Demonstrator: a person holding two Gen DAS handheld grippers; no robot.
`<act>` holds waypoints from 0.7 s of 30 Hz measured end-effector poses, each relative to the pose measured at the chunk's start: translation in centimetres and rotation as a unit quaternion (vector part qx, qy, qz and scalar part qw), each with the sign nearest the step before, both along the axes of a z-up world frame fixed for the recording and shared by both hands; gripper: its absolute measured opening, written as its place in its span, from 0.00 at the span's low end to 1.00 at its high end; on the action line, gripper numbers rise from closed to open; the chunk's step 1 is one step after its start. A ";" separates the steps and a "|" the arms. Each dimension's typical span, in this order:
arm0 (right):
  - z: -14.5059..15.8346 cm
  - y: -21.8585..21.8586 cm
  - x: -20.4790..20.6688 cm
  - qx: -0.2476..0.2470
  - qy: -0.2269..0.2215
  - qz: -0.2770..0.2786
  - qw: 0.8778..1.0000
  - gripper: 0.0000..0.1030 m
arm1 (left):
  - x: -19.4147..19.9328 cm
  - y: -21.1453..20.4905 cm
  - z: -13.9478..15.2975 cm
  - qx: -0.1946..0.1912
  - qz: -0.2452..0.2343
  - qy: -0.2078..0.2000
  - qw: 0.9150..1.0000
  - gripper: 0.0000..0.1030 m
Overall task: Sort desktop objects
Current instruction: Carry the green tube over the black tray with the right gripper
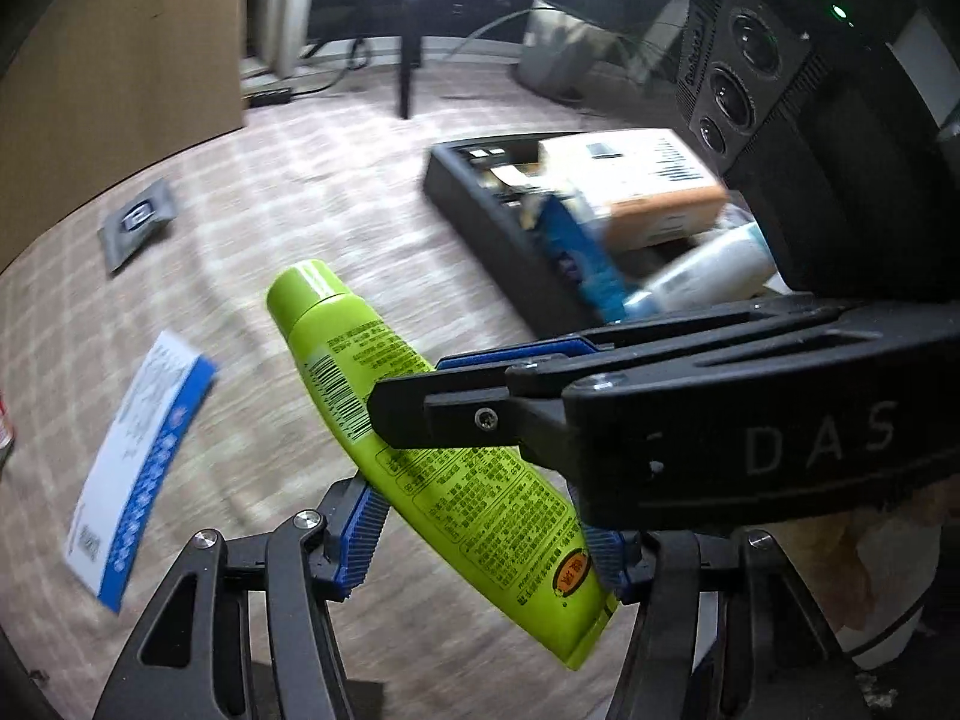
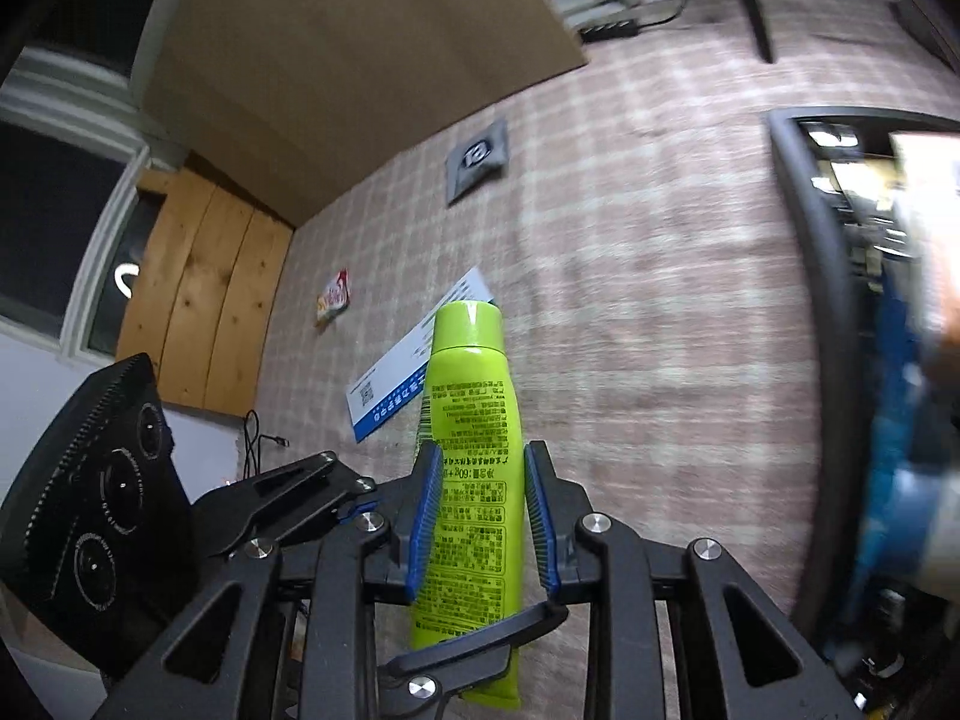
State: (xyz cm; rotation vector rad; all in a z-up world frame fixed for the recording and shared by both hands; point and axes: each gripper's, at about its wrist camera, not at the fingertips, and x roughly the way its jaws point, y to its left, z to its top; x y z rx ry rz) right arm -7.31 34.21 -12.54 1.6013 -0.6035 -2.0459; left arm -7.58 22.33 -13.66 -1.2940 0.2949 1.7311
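Lime-green plastic tube (image 2: 471,456) pinched in right tongs (image 2: 483,516), crosswise between left tongs (image 1: 480,534), both gripping; tray contents (image 1: 630,228) blurred.

green tube (image 1: 432,456): held off the checked cloth (image 1: 312,192), cap toward upper left | left gripper (image 1: 480,546): blue pads on tube's lower body, both sides | right gripper (image 1: 414,405): crosses from right, clamps tube mid-body | black tray (image 1: 480,204): upper right of tube, boxes inside | blue-white box (image 1: 138,468): left of tube | grey pouch (image 1: 138,228): far upper left of tube
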 end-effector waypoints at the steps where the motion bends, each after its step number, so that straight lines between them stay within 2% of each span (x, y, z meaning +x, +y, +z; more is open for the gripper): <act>1: 0.3 0.9 0.3 -0.002 0.002 -0.005 1.000 0.24 | 0.5 0.8 0.3 0.001 -0.008 0.003 1.000 0.60; 9: 3.9 6.7 3.3 -0.001 0.033 -0.057 0.998 0.24 | 3.7 6.6 3.6 0.023 -0.073 0.026 0.997 0.60; 16: 7.7 13.8 6.3 0.021 0.068 -0.123 0.990 0.24 | 7.4 13.9 6.9 0.044 -0.145 0.050 0.987 0.60; 21: 9.2 18.8 8.1 0.037 0.079 -0.170 0.982 0.24 | 10.1 19.0 7.3 0.048 -0.186 0.061 0.979 0.60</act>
